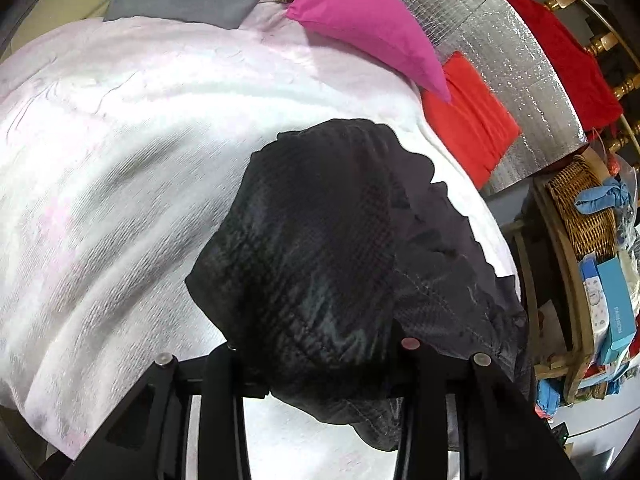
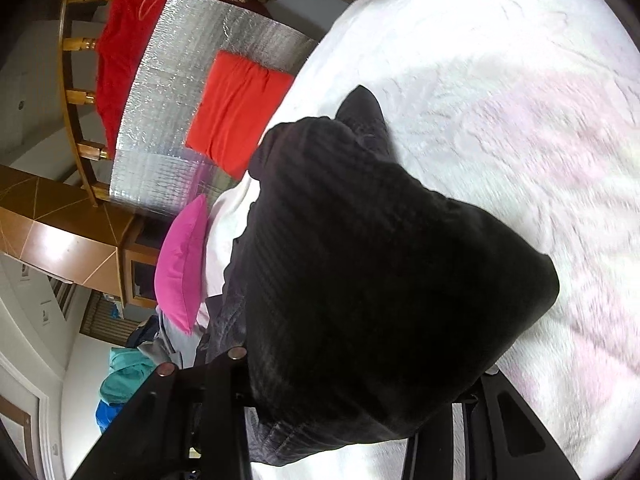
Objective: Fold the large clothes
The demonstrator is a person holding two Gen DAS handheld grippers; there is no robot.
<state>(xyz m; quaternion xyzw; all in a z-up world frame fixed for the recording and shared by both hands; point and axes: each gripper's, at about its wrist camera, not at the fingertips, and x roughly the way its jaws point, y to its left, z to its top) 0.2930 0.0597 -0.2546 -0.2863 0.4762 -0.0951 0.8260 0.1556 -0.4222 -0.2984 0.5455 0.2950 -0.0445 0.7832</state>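
Two hand-held grippers hang over a bed spread with a white blanket (image 1: 120, 152), and a black garment (image 1: 320, 248) with a ribbed, woven look is bunched between the fingers of each. The left gripper (image 1: 320, 360) has its jaws drawn partway in on a fold that drapes over and hides the fingertips, the rest spilling forward onto the blanket. The right gripper (image 2: 360, 380) grips another bunch of the same garment the same way, and beyond it, at the far left, lie an orange cushion (image 2: 236, 112) and a pink cushion (image 2: 182, 264).
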